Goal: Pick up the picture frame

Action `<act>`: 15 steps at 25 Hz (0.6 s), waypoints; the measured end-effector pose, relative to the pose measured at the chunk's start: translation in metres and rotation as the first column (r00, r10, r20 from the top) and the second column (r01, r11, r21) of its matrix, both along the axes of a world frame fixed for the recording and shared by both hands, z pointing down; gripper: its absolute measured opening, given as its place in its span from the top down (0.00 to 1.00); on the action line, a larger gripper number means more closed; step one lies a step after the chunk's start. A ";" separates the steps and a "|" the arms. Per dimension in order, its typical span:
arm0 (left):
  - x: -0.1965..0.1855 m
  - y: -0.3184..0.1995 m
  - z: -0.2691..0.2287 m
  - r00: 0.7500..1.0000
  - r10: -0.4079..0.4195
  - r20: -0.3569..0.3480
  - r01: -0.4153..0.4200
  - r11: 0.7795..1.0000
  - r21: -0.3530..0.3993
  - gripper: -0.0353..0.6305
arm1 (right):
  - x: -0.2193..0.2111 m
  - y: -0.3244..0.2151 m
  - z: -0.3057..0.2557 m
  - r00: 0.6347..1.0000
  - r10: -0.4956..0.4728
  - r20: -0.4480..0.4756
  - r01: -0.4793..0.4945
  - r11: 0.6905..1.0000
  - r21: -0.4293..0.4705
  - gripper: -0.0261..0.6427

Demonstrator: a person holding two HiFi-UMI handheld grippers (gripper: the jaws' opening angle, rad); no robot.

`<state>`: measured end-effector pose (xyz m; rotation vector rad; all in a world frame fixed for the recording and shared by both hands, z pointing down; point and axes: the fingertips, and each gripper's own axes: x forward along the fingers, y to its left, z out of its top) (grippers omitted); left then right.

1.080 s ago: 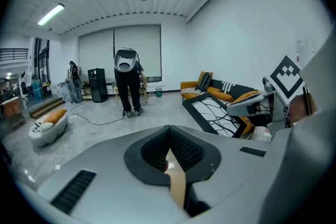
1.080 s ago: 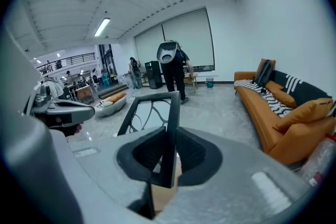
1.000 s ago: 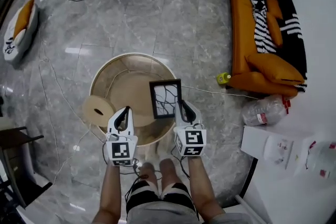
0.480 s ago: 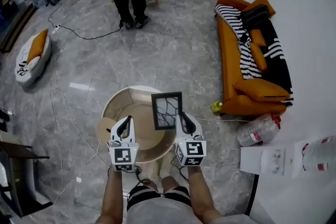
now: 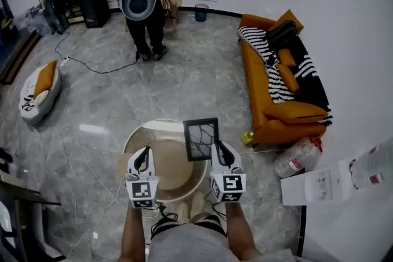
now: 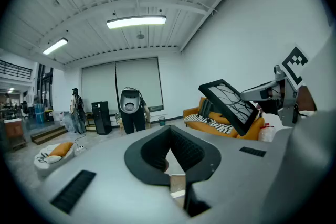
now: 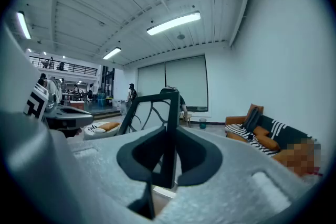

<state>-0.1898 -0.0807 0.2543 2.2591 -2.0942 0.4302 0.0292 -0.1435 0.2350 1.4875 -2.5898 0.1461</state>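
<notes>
The picture frame [image 5: 201, 139] is black-edged with a branching line pattern behind its glass. It hangs in the air above the round wooden table [image 5: 136, 139], upright and slightly tilted. My right gripper [image 5: 217, 150] is shut on the frame's lower right edge. In the right gripper view the frame [image 7: 152, 113] stands edge-on between the pads of the right gripper [image 7: 169, 140]. My left gripper [image 5: 143, 156] hangs beside it on the left, its jaws shut on nothing. In the left gripper view the frame [image 6: 231, 106] is at the upper right, apart from the left gripper [image 6: 169, 136].
An orange sofa [image 5: 279, 92] with striped cushions lines the right wall. A person [image 5: 142, 0] stands at the far end of the floor. A cushion bed [image 5: 38, 89] lies at left, a clear water bottle [image 5: 295, 158] and a white box [image 5: 319, 184] at right. Cables trail across the floor.
Both grippers have risen, the right one carrying the frame up off the table. The table now looks smaller and farther below, and more of the room shows.
</notes>
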 end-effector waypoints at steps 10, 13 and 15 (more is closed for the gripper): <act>0.025 0.038 -0.012 0.998 0.056 0.025 -0.057 0.998 0.030 0.92 | 0.045 0.047 -0.013 0.997 0.073 0.000 -0.072 0.996 0.049 0.87; 0.028 0.041 -0.012 0.998 0.065 0.021 -0.065 0.997 0.031 0.92 | 0.048 0.052 -0.012 0.997 0.083 0.010 -0.083 0.995 0.050 0.87; 0.028 0.040 -0.013 0.998 0.066 0.023 -0.067 0.997 0.034 0.92 | 0.047 0.053 -0.013 0.996 0.083 0.010 -0.084 0.995 0.054 0.87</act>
